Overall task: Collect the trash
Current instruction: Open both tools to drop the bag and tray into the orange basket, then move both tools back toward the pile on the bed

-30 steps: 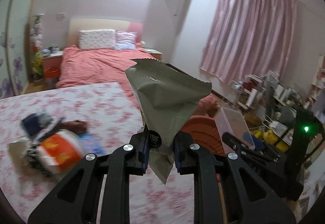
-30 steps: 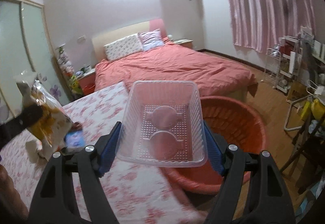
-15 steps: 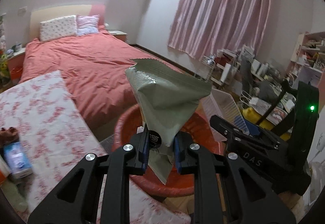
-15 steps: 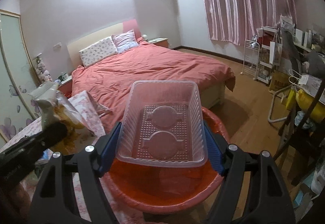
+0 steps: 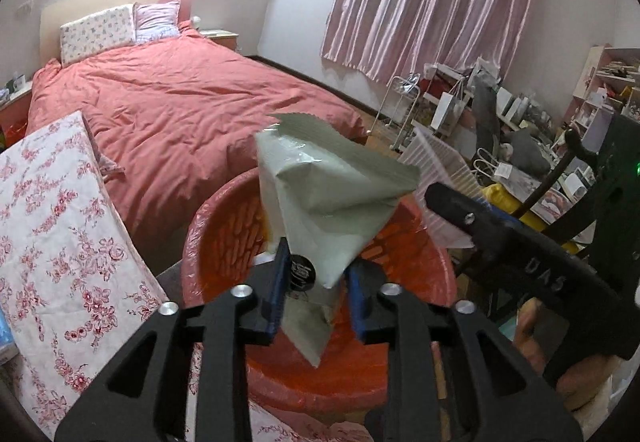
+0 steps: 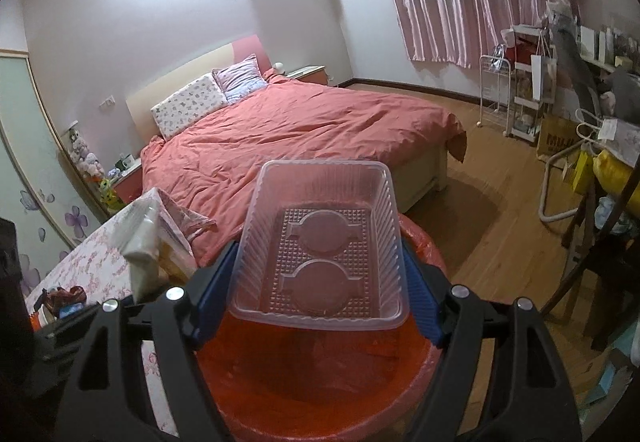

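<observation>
My left gripper (image 5: 316,290) holds a crumpled grey-green snack wrapper (image 5: 324,193) above the red basin (image 5: 224,238); its jaws look slightly wider than before, the wrapper still between them. My right gripper (image 6: 316,282) is shut on a clear plastic tray (image 6: 320,242) and holds it over the same red basin (image 6: 320,374), which is lined with red plastic. The right gripper and its tray (image 5: 444,177) show at the right of the left wrist view. The wrapper (image 6: 140,238) shows at the left of the right wrist view.
A table with a floral cloth (image 5: 52,242) lies left of the basin, with more litter (image 6: 64,298) on it. A bed with a red duvet (image 6: 304,129) is behind. Cluttered shelves and chairs (image 6: 600,161) stand at the right on the wooden floor.
Both grippers have swung right from the floral table to above the red basin and lowered toward it. The left jaws have parted a little around the wrapper.
</observation>
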The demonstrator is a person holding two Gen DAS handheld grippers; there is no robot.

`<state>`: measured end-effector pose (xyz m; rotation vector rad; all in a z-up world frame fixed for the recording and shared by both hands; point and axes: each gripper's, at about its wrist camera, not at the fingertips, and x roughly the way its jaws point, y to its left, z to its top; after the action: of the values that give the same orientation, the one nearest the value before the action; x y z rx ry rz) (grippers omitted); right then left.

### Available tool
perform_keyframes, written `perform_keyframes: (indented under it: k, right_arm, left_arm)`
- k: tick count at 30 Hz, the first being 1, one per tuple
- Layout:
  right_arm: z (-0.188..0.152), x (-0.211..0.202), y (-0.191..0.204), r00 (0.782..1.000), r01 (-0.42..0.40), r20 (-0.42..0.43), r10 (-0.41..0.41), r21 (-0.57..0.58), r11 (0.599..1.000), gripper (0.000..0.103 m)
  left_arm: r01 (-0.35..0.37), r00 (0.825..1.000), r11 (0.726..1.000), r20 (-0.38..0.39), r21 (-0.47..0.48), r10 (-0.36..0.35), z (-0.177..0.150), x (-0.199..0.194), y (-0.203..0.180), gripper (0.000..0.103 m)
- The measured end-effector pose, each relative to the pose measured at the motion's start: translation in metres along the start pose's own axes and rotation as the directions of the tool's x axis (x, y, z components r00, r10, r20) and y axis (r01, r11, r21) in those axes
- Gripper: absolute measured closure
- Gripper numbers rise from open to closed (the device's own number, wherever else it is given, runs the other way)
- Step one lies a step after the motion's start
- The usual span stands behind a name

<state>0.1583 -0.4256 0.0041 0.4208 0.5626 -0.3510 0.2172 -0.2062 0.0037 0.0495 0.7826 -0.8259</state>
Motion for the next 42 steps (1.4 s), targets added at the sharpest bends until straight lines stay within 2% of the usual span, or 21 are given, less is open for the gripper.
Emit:
perform_keyframes:
  k: [9,15,18,22,27,31,35,38,41,42]
  right_arm:
    - [-0.005,0.004,-0.008,1.000,-0.001,-0.017,0.001,0.027,1.000,0.024]
    - [-0.005,-0.009,0.000,1.000,0.023,0.000,-0.023,-0.005,1.000,0.024]
    - [-0.007,-0.020,0.014,1.000,0.024,0.011,-0.023,-0.036,0.999,0.024]
    - [-0.013,-0.034,0.039,1.000,0.000,0.014,0.001,-0.080,0.997,0.024]
    - [-0.027,-0.052,0.087,0.998,-0.062,0.004,0.064,-0.158,0.986,0.024]
    - [-0.043,-0.059,0.130,0.992,-0.125,-0.022,0.123,-0.214,0.969,0.024]
    - [-0.061,-0.063,0.171,0.981,-0.192,-0.061,0.183,-0.259,0.947,0.024]
    - [-0.076,-0.067,0.203,0.969,-0.246,-0.092,0.229,-0.293,0.924,0.025]
    - [-0.091,-0.070,0.237,0.954,-0.298,-0.126,0.271,-0.330,0.896,0.025]
    - [-0.098,-0.070,0.250,0.948,-0.316,-0.141,0.284,-0.346,0.883,0.025]
  left_arm:
    - [-0.054,0.997,0.998,-0.049,-0.024,0.053,-0.008,0.006,0.010,0.056]
    - [-0.105,0.994,0.994,-0.038,-0.040,0.104,-0.010,-0.013,0.018,0.054]
    - [-0.138,0.990,0.989,-0.015,-0.043,0.138,-0.013,-0.030,0.024,0.048]
    - [-0.201,0.979,0.979,0.021,-0.041,0.202,-0.021,-0.060,0.034,0.045]
    - [-0.266,0.961,0.961,0.053,-0.083,0.270,-0.034,-0.102,0.055,0.043]
    - [-0.318,0.940,0.939,0.082,-0.132,0.330,-0.047,-0.137,0.076,0.043]
    - [-0.388,0.907,0.904,0.099,-0.181,0.409,-0.060,-0.172,0.103,0.043]
    - [-0.441,0.875,0.869,0.110,-0.224,0.472,-0.073,-0.199,0.126,0.043]
    - [-0.496,0.836,0.827,0.111,-0.266,0.537,-0.088,-0.223,0.150,0.043]
    - [-0.521,0.818,0.805,0.104,-0.283,0.566,-0.094,-0.232,0.162,0.043]
